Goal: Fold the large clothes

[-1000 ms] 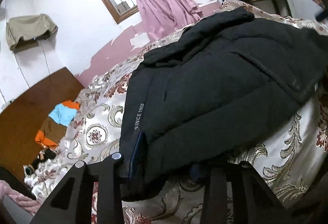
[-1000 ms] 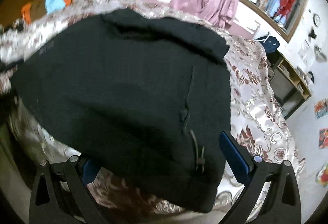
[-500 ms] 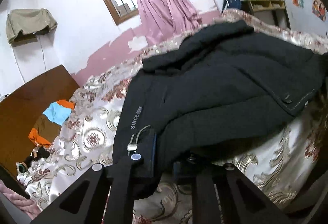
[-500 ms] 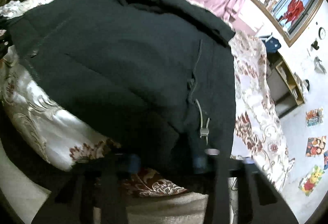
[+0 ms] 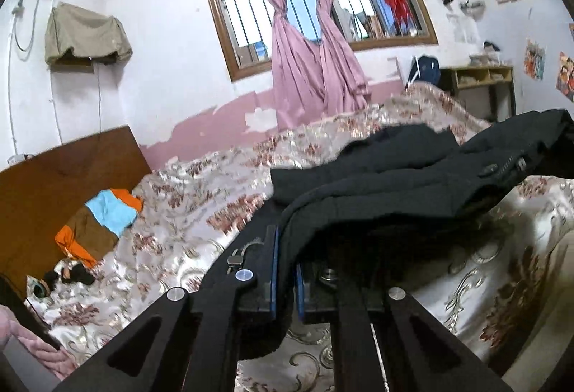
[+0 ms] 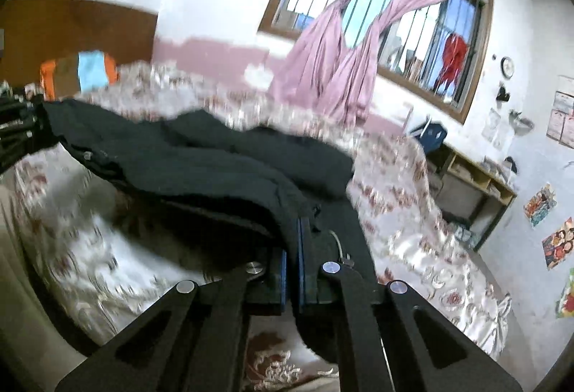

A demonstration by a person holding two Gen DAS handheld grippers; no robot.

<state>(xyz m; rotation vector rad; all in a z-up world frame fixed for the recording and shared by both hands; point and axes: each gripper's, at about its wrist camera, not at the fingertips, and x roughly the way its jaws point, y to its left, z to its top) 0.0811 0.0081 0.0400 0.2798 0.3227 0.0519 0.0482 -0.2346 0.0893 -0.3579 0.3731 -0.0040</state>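
A large black padded jacket (image 5: 394, 184) lies across the floral bedspread (image 5: 201, 209), its near hem raised off the bed. My left gripper (image 5: 285, 259) is shut on the hem's left corner, with black cloth pinched between the blue pads beside a drawcord toggle (image 5: 235, 260). In the right wrist view the same jacket (image 6: 201, 159) stretches away to the left, and my right gripper (image 6: 292, 248) is shut on the hem's right corner. The left gripper (image 6: 14, 126) shows at the far left edge there, holding the other corner.
A folded orange, brown and light-blue garment (image 5: 100, 223) rests near the wooden headboard (image 5: 53, 176). Pink curtains (image 5: 308, 44) hang at the barred window. A wooden shelf unit (image 6: 473, 184) and a blue chair (image 6: 430, 135) stand beyond the bed's right side.
Both grippers shut on the jacket's near hem corners and rose, lifting the hem off the bed; both views now look more level across the room.
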